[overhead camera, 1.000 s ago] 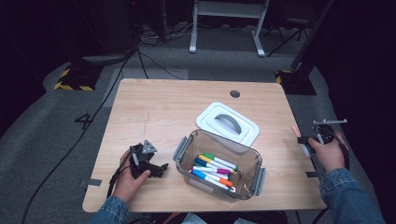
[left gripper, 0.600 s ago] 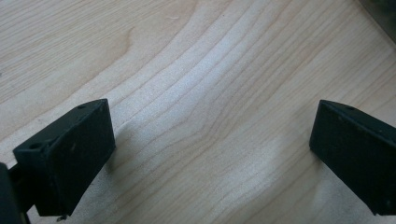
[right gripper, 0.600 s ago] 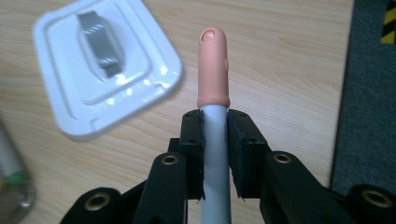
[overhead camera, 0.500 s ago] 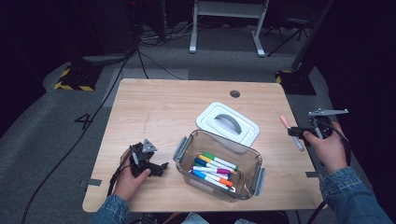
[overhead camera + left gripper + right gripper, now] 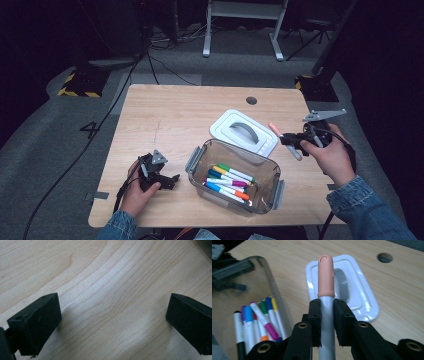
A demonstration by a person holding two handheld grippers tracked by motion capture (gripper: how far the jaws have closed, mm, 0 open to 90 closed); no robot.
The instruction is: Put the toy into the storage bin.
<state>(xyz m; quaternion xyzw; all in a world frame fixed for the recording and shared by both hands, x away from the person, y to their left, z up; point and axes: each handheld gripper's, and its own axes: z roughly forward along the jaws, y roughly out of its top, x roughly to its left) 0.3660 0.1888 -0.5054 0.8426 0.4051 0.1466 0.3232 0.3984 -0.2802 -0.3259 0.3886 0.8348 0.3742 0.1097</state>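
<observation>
High view: right tool [image 5: 289,142] raised above the right part of the light wooden desk [image 5: 190,115], clamped on a grey-barrelled marker with a peach-pink cap [image 5: 280,135], cap end directed toward the white rectangular plastic lid with a grey handle [image 5: 243,132]. Lid flat on the desk, just behind the clear rectangular plastic container [image 5: 235,177] with grey side latches. Inside the container, a loose row of capped coloured markers [image 5: 227,181], among them green, blue, purple, pink and orange. Left tool [image 5: 167,181] low on the desk, close to the container's left side.

Right gripper view: black jaws pressed against both sides of the grey barrel, peach-pink cap [image 5: 326,276] upright above them, white lid [image 5: 352,287] beyond, container wall [image 5: 268,277] and coloured markers [image 5: 259,320] at lower left.

Left gripper view: jaws wide apart over bare wood grain [image 5: 112,290], nothing between them.
</observation>
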